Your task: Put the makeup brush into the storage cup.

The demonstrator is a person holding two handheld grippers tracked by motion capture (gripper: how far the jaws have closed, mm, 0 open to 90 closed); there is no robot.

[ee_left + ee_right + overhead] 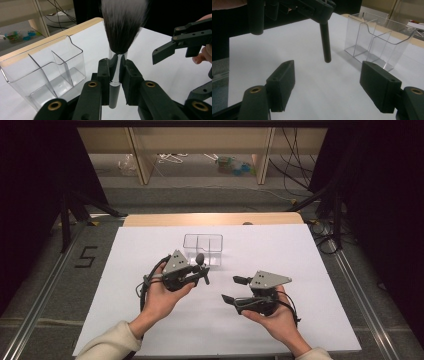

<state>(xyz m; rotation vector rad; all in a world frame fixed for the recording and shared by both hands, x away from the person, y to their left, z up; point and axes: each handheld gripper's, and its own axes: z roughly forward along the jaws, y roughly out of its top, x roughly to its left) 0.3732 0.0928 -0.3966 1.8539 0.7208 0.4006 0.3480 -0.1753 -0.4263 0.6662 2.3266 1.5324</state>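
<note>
**Tongs Lift a Makeup Brush Beside a Clear Organizer**

My left gripper (115,67) clamps the makeup brush (120,37) by its handle, bristles up, held above the white table (300,250) just beside the clear three-compartment organizer (45,72). My right gripper (328,85) hangs near it with jaws wide apart, holding nothing. The organizer's compartments look unfilled, so I judge the brush is picked up but not yet stowed. The only writing I can read is a "5" (86,256) marked on the floor.

Wooden shelving (145,155) behind (cables trailing); grey floor (45,260); dark curtains (35,170).
</note>
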